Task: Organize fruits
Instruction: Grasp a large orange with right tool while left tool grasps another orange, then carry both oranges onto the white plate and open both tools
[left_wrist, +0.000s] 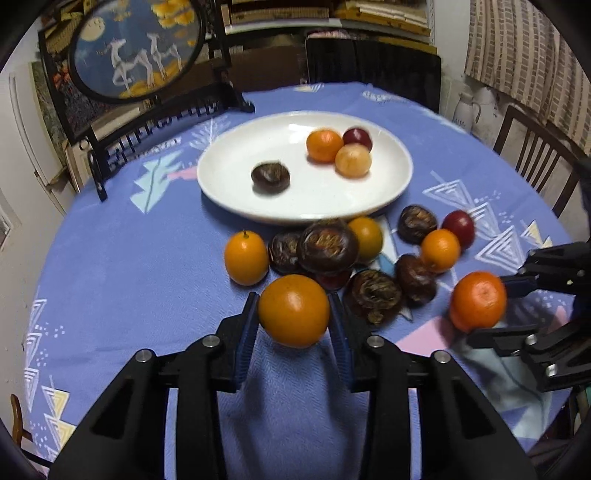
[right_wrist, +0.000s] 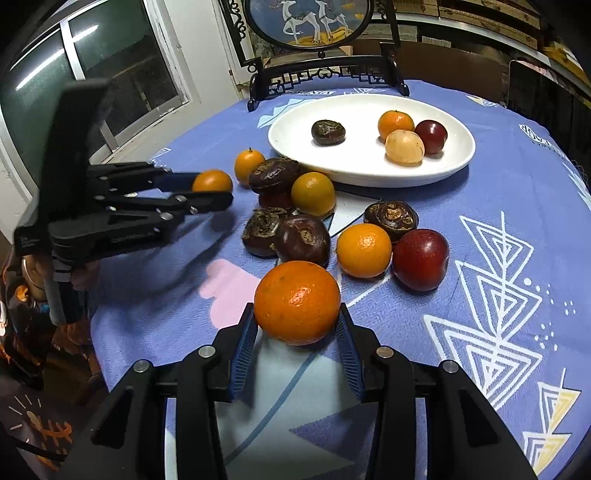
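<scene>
My left gripper (left_wrist: 293, 295) is shut on a smooth yellow-orange fruit (left_wrist: 293, 312), held just above the blue cloth in front of the loose pile. In the right wrist view this left gripper (right_wrist: 212, 190) comes in from the left with that fruit (right_wrist: 212, 180). A dimpled tangerine (right_wrist: 297, 301) sits between the blue pads of my right gripper (right_wrist: 297, 308), which is shut on it. It also shows as the tangerine (left_wrist: 478, 301) at the right in the left wrist view. The white plate (left_wrist: 236, 184) holds a dark water chestnut (left_wrist: 270, 177), a tangerine, a red plum and a pale fruit.
Several water chestnuts (right_wrist: 301, 240), small oranges (right_wrist: 364, 250) and red plums (right_wrist: 420, 258) lie loose on the round table between the grippers and the plate. A round painted screen on a black stand (right_wrist: 325, 74) stands behind the plate. Wooden chairs (left_wrist: 535, 155) ring the table.
</scene>
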